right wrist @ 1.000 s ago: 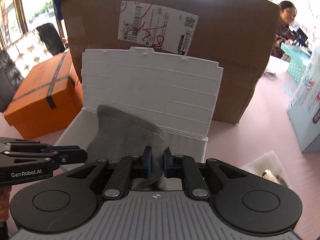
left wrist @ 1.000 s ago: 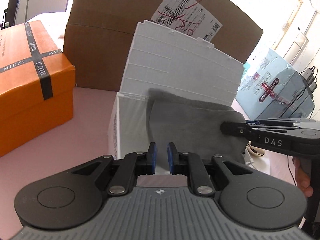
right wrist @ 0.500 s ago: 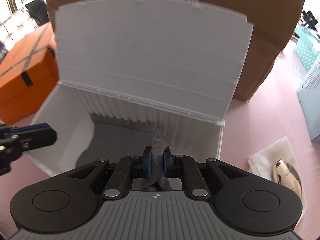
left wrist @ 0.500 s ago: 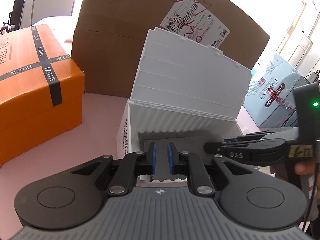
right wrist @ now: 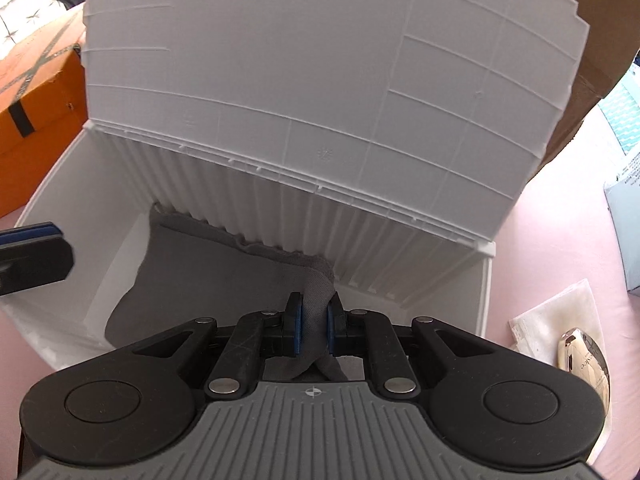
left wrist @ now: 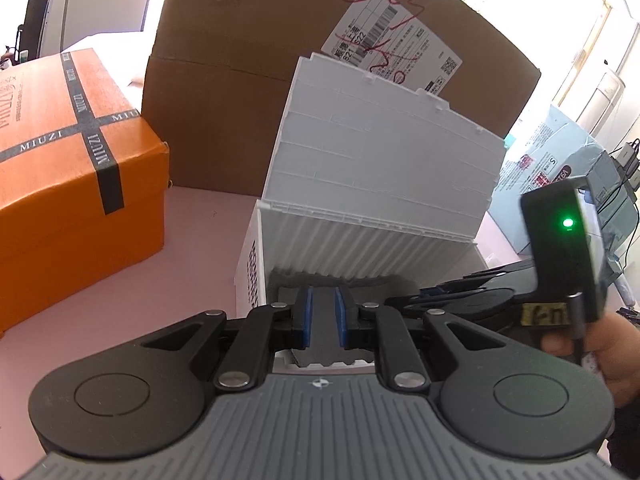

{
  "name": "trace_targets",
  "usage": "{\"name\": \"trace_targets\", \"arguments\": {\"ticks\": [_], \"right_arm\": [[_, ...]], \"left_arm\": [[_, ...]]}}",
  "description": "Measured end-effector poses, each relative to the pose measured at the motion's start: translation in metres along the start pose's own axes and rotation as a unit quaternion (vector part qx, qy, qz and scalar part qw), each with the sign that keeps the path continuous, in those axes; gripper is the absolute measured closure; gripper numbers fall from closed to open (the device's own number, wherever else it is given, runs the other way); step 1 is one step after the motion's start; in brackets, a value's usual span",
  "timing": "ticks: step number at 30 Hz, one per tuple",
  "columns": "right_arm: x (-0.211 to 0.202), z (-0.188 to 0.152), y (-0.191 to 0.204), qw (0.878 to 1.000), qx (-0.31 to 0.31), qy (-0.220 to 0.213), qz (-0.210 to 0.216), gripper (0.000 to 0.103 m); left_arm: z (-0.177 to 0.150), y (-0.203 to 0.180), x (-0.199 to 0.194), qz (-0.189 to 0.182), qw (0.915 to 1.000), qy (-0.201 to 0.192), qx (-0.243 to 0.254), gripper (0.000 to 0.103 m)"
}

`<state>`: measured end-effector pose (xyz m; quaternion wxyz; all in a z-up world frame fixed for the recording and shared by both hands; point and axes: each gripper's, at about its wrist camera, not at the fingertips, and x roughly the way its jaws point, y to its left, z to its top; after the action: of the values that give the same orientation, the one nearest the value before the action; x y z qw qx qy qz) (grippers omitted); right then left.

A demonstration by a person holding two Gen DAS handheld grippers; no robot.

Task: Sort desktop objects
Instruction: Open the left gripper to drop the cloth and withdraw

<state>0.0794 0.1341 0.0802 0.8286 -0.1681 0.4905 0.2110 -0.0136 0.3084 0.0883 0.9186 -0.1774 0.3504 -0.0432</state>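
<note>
The grey cloth (right wrist: 224, 280) lies inside the white box (right wrist: 486, 292), spread over the floor of it and reaching up to the ribbed back wall. One corner of the cloth is bunched and rises between the blue pads of the right gripper (right wrist: 313, 330), which pinches this fold tightly. The rest of the cloth hangs down from there to the left part of the box.

In the left wrist view the cloth (left wrist: 322, 320) shows as a flat grey strip between the blue pads of the left gripper (left wrist: 322, 320). The pads stand a little apart, and the cloth seems to lie below them, not between them; I cannot tell if this gripper holds anything. It hovers over the front edge of the box (left wrist: 256, 264). In the right wrist view its tip (right wrist: 36, 254) shows at the left side of the box.

The lid (right wrist: 300, 100) of the box stands open and leans back against a big cardboard box (left wrist: 248, 92) with a shipping label (left wrist: 394, 60). The right gripper (left wrist: 472, 300) reaches into the box from the right, with a hand (left wrist: 608, 364) behind it and a green light (left wrist: 567, 223) above it.

An orange box (left wrist: 72, 184) with black tape stands to the left on the pink table (left wrist: 160, 288). To the right of the white box a shiny object (right wrist: 586, 364) lies on a white tissue (right wrist: 560, 308), and a light blue package (left wrist: 560, 152) stands further back.
</note>
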Motion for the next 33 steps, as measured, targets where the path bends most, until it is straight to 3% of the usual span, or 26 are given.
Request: {"name": "trace_targets", "arguments": {"ticks": [5, 9, 13, 18, 20, 21, 24, 25, 33], "right_arm": [[-0.002, 0.003, -0.003, 1.000, 0.006, 0.007, 0.008, 0.083], [-0.012, 0.005, -0.001, 1.000, -0.001, -0.006, 0.018, 0.050], [-0.027, 0.004, 0.004, 0.999, -0.007, -0.032, 0.026, 0.028], [-0.055, 0.001, 0.009, 0.996, -0.028, -0.090, -0.008, 0.011], [-0.066, -0.001, 0.008, 0.993, -0.028, -0.113, -0.005, 0.004], [-0.070, -0.003, 0.007, 0.993, -0.023, -0.120, -0.004, 0.000], [-0.082, -0.006, 0.005, 0.990, -0.017, -0.142, -0.020, 0.000], [-0.086, -0.007, 0.005, 0.989, -0.021, -0.145, -0.026, 0.000], [-0.110, -0.017, -0.007, 0.990, -0.013, -0.141, -0.015, 0.000]], "left_arm": [[0.001, 0.000, -0.002, 0.008, 0.9999, -0.001, 0.006, 0.092], [0.002, -0.001, -0.006, 0.001, 0.9999, -0.005, 0.010, 0.083], [0.003, 0.000, -0.011, -0.003, 0.9998, -0.019, 0.011, 0.059], [0.004, 0.000, -0.020, -0.024, 0.9992, -0.032, 0.006, 0.038], [0.003, -0.003, -0.029, -0.017, 0.9983, -0.054, 0.016, 0.012], [0.002, -0.005, -0.034, -0.014, 0.9974, -0.067, 0.023, 0.012], [0.002, -0.009, -0.045, -0.014, 0.9951, -0.092, 0.034, 0.007], [0.002, -0.010, -0.047, -0.019, 0.9947, -0.096, 0.033, 0.000], [0.006, -0.008, -0.051, -0.039, 0.9955, -0.085, 0.008, 0.000]]}}
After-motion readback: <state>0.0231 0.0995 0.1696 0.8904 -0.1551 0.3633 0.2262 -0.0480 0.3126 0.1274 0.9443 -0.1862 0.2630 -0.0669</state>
